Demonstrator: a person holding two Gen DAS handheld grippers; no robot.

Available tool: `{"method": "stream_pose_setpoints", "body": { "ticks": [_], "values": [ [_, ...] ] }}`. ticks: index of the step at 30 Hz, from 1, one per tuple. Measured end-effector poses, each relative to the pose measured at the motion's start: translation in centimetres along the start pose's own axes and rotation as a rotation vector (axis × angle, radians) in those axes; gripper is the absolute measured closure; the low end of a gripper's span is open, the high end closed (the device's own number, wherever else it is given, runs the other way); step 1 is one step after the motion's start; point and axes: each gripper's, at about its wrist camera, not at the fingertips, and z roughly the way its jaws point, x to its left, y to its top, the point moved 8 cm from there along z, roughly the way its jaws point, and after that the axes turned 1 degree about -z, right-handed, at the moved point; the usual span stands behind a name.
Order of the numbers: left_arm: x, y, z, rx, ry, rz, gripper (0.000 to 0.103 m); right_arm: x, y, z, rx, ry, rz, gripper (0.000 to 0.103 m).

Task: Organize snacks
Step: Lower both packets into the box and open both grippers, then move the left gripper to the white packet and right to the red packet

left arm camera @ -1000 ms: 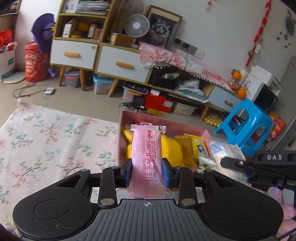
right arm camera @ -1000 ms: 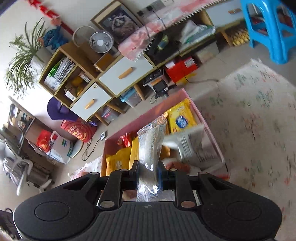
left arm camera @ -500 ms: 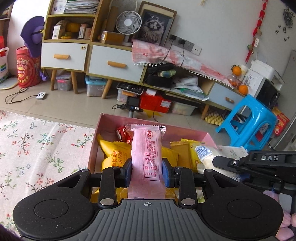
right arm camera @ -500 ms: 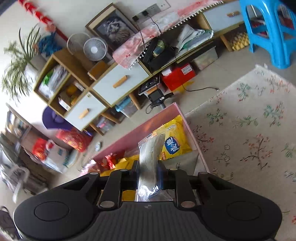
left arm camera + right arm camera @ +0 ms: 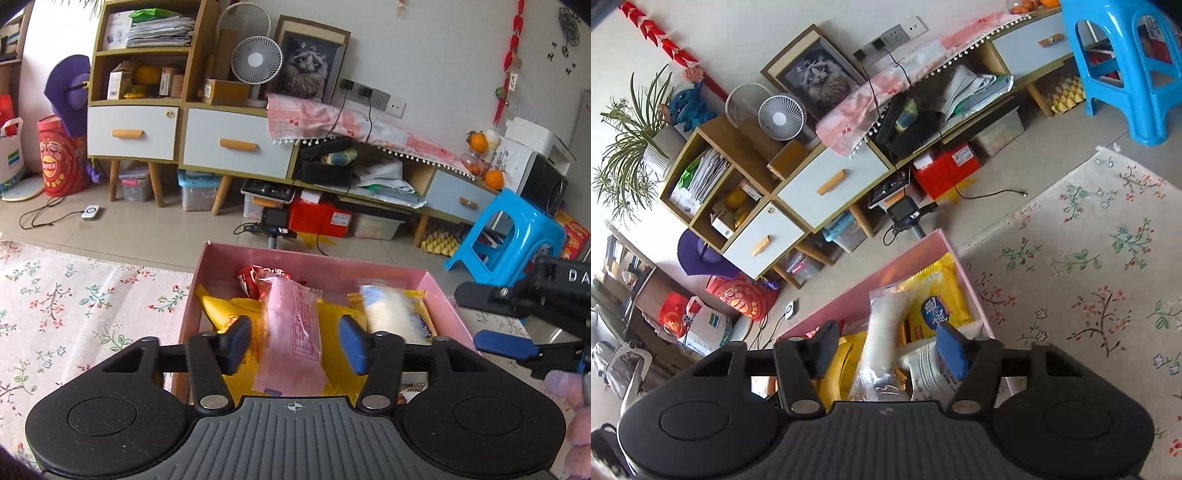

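both tools sit over the pink box (image 5: 369, 267), which rests on the floral rug (image 5: 74, 302) on the floor. the left tool (image 5: 293, 345) has just been opening: its blue pads now stand apart on either side of the pink wafer packet (image 5: 291, 332), neither pad pressing on it, so the packet looks released — it lies tilted on the yellow snack bags (image 5: 221, 314) already in the box, with a red wrapper (image 5: 248, 278) at the far wall.

the right tool (image 5: 886, 349) has likewise just been opening. the clear packet with a pale filling (image 5: 886, 325) stands between its pads with a gap on each side, so it is let go too, leaning among the yellow bags and just beside the yellow-and-blue packet (image 5: 938, 306) and a white striped pack (image 5: 923, 369). in the left wrist view that same pale packet shows blurred at the right of the box, so it may be dropping or settling as seen.

as a judgement, this pair of snacks is as good as delivered, and the box already holds a fair pile. what is left cannot be read fully: no loose snacks show on the visible rug, but the ground behind and below the tools is out of sight. the next sensible move would be to draw both tools back clear of the box — without catching the wrappers on the pads.
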Motion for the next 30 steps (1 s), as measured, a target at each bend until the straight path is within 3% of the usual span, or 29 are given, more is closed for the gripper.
{"method": "stream_pose_setpoints", "body": {
  "ticks": [6,11,30],
  "values": [
    [0.5,-0.2,-1.3,0.006,0.003,0.004,0.034,-0.2,0.5,-1.0,-0.007,-0.033,0.006,0.032],
    [1.0,-0.6,-3.1,0.008,0.009,0.015,0.024,0.1,0.4,-2.2,-0.011,-0.076,-0.011,0.025],
    [4.5,-2.3,-11.0,0.059,0.034,0.039,0.011,2.1,-3.8,-7.2,0.046,-0.183,-0.128,0.016]
  ]
}}
